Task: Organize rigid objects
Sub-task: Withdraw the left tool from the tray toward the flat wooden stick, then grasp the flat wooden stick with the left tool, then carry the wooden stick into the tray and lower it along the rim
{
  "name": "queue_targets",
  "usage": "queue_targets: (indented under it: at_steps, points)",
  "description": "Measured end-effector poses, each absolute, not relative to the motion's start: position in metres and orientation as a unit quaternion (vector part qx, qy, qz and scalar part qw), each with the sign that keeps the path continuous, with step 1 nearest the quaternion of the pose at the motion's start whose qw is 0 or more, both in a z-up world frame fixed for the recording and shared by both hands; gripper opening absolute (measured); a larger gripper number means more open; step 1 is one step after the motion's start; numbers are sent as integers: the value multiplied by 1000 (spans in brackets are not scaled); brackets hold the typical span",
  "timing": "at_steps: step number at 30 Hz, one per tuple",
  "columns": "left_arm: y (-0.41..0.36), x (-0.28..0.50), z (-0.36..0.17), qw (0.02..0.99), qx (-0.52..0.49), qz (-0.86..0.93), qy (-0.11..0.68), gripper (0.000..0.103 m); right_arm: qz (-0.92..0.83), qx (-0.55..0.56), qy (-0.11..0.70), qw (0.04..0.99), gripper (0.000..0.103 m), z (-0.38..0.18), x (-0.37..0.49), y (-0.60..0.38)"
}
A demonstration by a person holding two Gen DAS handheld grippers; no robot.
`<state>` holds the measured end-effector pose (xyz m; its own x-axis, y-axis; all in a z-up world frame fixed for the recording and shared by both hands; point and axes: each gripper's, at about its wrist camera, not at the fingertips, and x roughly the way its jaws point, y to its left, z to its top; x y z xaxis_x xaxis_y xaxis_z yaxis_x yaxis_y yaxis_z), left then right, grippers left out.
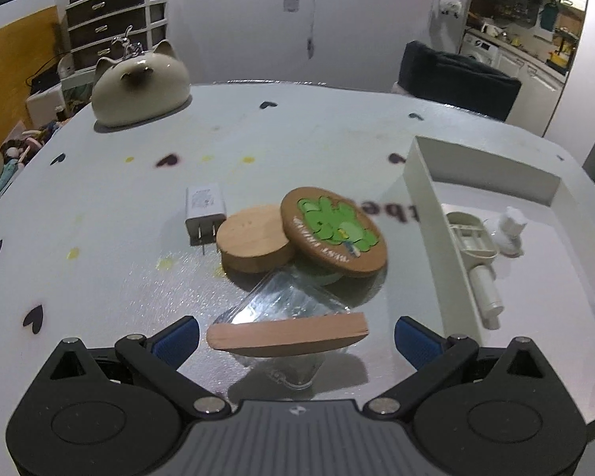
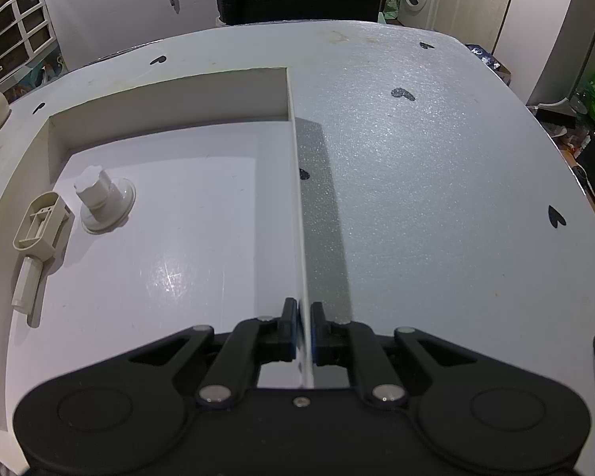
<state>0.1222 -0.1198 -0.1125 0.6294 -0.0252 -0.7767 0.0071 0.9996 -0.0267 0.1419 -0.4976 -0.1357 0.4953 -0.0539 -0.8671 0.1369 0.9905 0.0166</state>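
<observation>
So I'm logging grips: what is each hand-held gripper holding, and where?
Right hand-held gripper pinches the white tray's side wall at its near end. Left hand-held gripper is open, holding nothing.

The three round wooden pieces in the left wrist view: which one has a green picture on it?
The wooden disc with the green design, the one nearest the white box. It leans on the plain wooden disc; the third wooden piece shows only its bare edge.

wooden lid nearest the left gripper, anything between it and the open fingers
Nothing visible does. The wooden lid sits on a clear jar in the open gap of the left gripper, with bare table either side.
</observation>
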Motion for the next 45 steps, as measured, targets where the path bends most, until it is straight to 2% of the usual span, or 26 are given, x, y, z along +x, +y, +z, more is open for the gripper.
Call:
queue_targets:
  at_steps: [20,26,37,45]
  points:
    - [-123,141,-124,897,11,16,442,103,-55,47,499,864,8,-136,142,-499]
    - [-126,138,-120,899,15,2,438,93,-53,51,501,862,7,-136,143,-500]
    - [-127,131,-114,903,12,-7,430,92,-52,50,501,862,7,-136,143,-500]
    - [-142,131,-87,915,15,-55,400,92,-52,49,501,862,7,-135,143,-500]
